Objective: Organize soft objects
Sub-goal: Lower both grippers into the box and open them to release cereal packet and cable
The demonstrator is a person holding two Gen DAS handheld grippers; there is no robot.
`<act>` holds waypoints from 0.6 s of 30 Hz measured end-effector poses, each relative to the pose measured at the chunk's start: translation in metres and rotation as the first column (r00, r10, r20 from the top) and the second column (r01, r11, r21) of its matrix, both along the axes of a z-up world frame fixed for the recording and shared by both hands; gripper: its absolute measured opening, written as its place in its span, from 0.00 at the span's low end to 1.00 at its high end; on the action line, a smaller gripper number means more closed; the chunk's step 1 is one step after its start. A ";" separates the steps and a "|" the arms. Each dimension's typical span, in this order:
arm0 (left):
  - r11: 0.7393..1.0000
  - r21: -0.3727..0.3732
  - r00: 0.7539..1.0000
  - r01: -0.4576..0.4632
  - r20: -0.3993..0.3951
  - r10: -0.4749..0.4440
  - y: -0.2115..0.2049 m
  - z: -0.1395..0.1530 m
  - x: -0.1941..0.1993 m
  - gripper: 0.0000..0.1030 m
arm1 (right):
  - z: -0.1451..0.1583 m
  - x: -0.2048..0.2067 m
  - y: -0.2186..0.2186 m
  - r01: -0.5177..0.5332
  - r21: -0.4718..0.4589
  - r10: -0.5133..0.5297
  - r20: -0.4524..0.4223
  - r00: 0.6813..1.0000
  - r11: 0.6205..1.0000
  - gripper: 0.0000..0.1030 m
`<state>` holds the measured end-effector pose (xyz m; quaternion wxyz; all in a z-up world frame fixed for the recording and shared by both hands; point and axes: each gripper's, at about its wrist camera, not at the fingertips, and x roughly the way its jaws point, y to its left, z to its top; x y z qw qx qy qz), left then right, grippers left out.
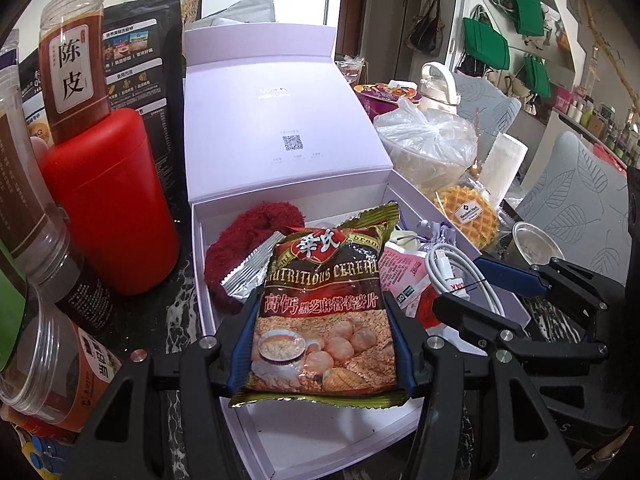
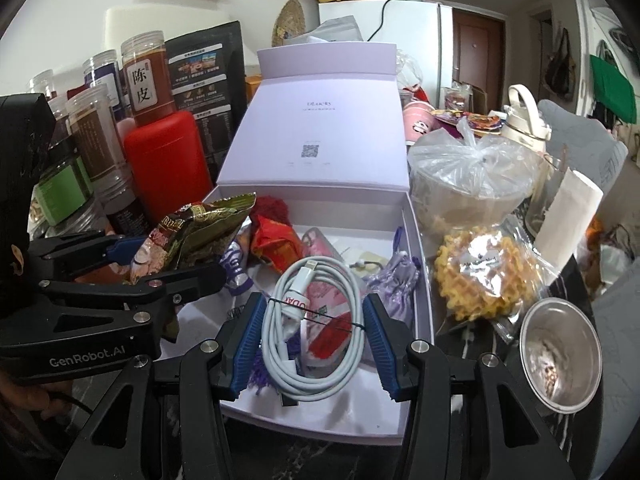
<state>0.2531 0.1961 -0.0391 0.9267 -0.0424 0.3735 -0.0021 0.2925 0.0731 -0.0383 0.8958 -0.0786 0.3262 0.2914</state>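
An open white box [image 1: 200, 264] [image 2: 416, 264] lies on the dark table, lid leaning back. My left gripper [image 1: 324, 344] is shut on a cereal packet [image 1: 324, 312] and holds it above the box; both also show in the right wrist view, the gripper [image 2: 160, 264] and the packet [image 2: 192, 236]. In the box lie a red fuzzy cloth [image 1: 240, 240], a silver sachet [image 1: 248, 268], a red wrapper [image 2: 276, 244] and a lilac pouch [image 2: 394, 280]. My right gripper [image 2: 310, 340] stands around a coiled white cable [image 2: 316, 332], fingers slightly apart from it.
A red canister [image 1: 108, 200] and several jars [image 1: 36, 184] stand left of the box. To its right are a bagged bowl [image 2: 472, 184], a wrapped waffle [image 2: 484, 280], a steel cup [image 2: 560, 360], a paper roll [image 1: 504, 160] and a white bottle [image 2: 524, 120].
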 end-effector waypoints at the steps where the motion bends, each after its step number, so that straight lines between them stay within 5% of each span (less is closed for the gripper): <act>1: 1.000 0.004 1.000 0.000 -0.002 0.000 -0.001 -0.001 0.001 0.54 | -0.002 0.000 0.000 0.002 -0.003 -0.002 -0.005 1.000 1.000 0.48; 18: 0.998 0.055 0.998 -0.030 -0.048 0.032 0.001 -0.021 0.010 0.54 | -0.020 0.003 0.001 0.029 -0.038 -0.030 -0.041 0.999 0.999 0.48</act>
